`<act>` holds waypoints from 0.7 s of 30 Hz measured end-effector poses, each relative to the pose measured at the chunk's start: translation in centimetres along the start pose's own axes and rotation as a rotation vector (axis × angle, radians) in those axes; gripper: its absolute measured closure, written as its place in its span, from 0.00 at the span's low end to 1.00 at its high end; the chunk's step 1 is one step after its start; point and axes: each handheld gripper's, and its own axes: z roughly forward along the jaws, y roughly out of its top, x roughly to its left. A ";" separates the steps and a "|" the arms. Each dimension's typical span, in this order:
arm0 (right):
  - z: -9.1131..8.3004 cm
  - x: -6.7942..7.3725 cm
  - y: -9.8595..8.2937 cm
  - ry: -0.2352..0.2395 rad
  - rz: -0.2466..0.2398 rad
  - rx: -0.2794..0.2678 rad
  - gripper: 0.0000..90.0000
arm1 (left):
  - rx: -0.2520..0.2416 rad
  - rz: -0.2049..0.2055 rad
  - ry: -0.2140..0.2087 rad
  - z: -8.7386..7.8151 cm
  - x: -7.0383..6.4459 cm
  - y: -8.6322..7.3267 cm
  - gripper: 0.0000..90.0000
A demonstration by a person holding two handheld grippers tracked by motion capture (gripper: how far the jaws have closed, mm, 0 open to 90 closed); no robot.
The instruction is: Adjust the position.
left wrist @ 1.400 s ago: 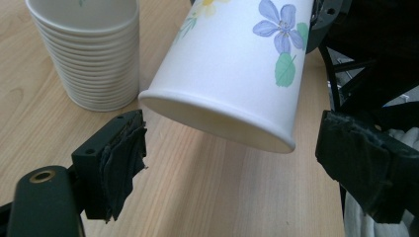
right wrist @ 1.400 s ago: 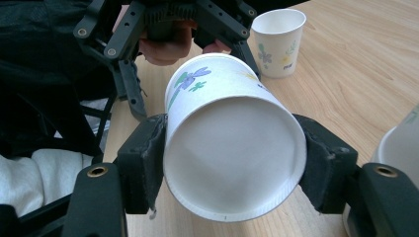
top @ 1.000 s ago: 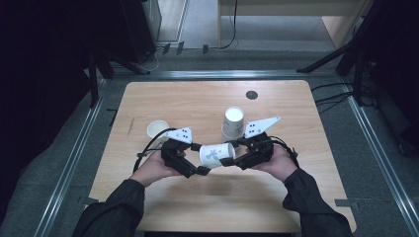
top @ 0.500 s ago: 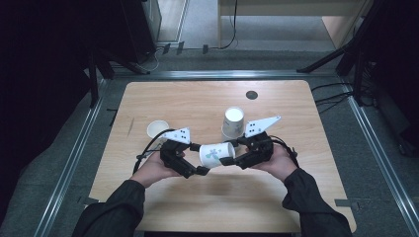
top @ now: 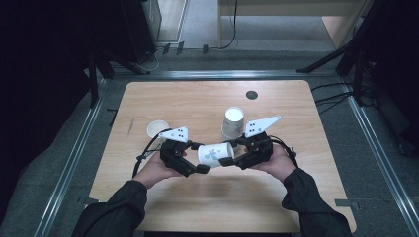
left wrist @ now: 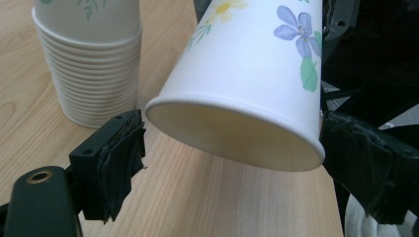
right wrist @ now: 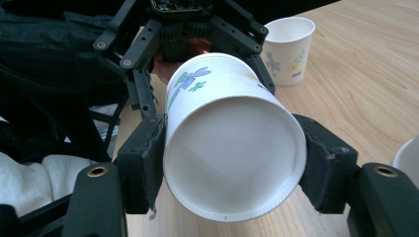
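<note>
A white paper cup (top: 213,154) with a flower print lies on its side in the air between my two grippers, above the table's front half. My right gripper (top: 230,153) is shut on its base end; in the right gripper view both pads press the cup (right wrist: 232,148) with its bottom facing the camera, the right gripper (right wrist: 234,158) around it. My left gripper (top: 201,157) is open around the mouth end. In the left gripper view the left gripper (left wrist: 237,148) brackets the cup (left wrist: 247,74), and the left pad (left wrist: 118,158) stands apart from the rim.
A stack of upside-down paper cups (top: 232,122) stands just behind the right gripper, also the stack (left wrist: 89,59) in the left gripper view. A single upright cup (top: 158,129) stands behind the left gripper. The wooden table (top: 197,98) has a dark round hole (top: 251,95) at the back.
</note>
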 end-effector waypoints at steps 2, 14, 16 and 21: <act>0.1 0.0 0.0 0.006 -0.002 -0.001 0.39 | -0.003 0.007 -0.006 0.1 0.0 0.0 0.13; 0.4 0.0 0.0 0.036 0.008 -0.004 0.39 | -0.015 0.020 -0.042 0.5 0.1 -0.3 0.18; 0.4 0.0 0.0 0.041 0.011 0.000 0.39 | -0.013 0.026 -0.042 0.4 0.1 -0.4 0.21; 0.4 -0.1 0.0 0.047 0.012 -0.002 0.38 | -0.010 0.035 -0.040 0.3 0.0 -0.4 0.23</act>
